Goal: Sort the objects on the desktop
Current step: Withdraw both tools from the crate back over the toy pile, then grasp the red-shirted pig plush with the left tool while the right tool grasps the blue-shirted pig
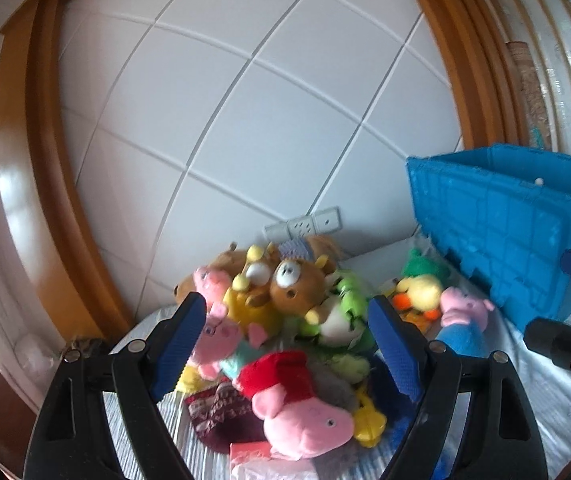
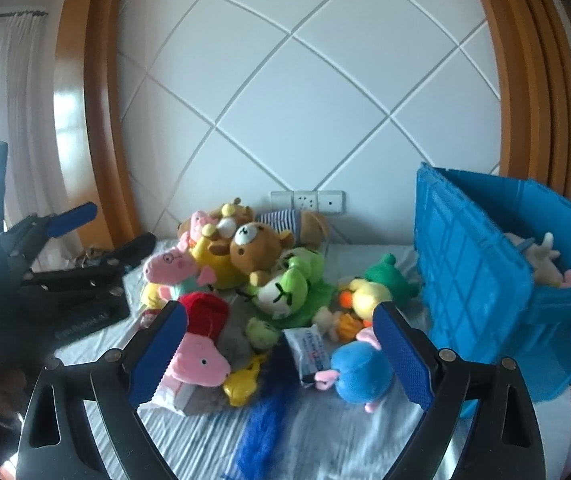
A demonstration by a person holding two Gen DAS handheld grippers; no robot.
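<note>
I have both grippers spread wide and empty over the pile of plush toys on the pale striped sheet [image 2: 325, 420]. My left gripper [image 1: 287, 344] frames the centre of its view, jaws released, with the pink pig plush in a red dress [image 1: 297, 408] lying just below between the blue pads. My right gripper [image 2: 281, 354] is also released; the pink pig in a blue outfit [image 2: 359, 372] sits lower centre-right, just inside the right finger. The brown bear plush [image 2: 255, 250] and green frog plush [image 2: 289, 288] are heaped mid-frame, the yellow duck plush [image 2: 367, 294] right of them. The blue ribbed plastic crate [image 2: 477, 280] stands at right, touching the sheet, with a white plush [image 2: 541, 260] already inside. Left gripper also shows at left edge of right view [image 2: 97, 232].
</note>
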